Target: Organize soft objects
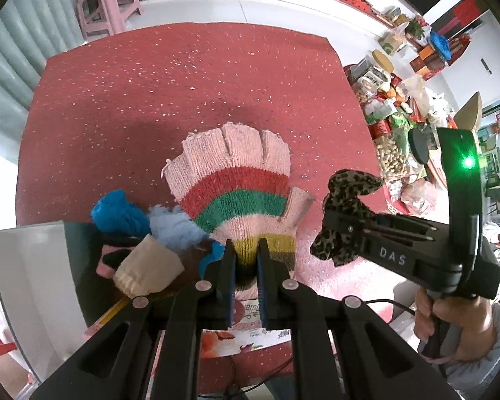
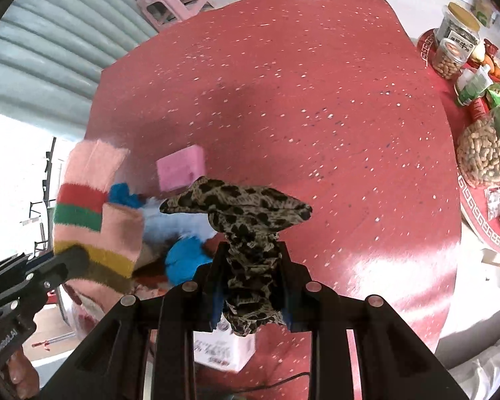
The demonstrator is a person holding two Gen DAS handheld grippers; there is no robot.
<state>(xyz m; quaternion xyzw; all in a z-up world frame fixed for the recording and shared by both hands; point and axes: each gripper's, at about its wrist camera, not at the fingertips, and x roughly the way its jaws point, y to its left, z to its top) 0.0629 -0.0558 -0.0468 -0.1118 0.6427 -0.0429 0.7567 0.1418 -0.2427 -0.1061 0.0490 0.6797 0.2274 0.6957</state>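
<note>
My left gripper is shut on the yellow-banded cuff of a striped knitted glove, pink with red, green and yellow bands, held above the red table. The right wrist view shows the same glove at the left, in the left gripper. My right gripper is shut on a leopard-print cloth, bunched between the jaws and fanned out above them. The left wrist view shows that cloth at the right, in the right gripper. Both are lifted off the table.
A pile of soft things lies below: blue knits, pale blue fluff, a beige piece, a pink sponge. A grey bin wall stands at left. Peanut jars and bags crowd the right. A pink stool stands beyond.
</note>
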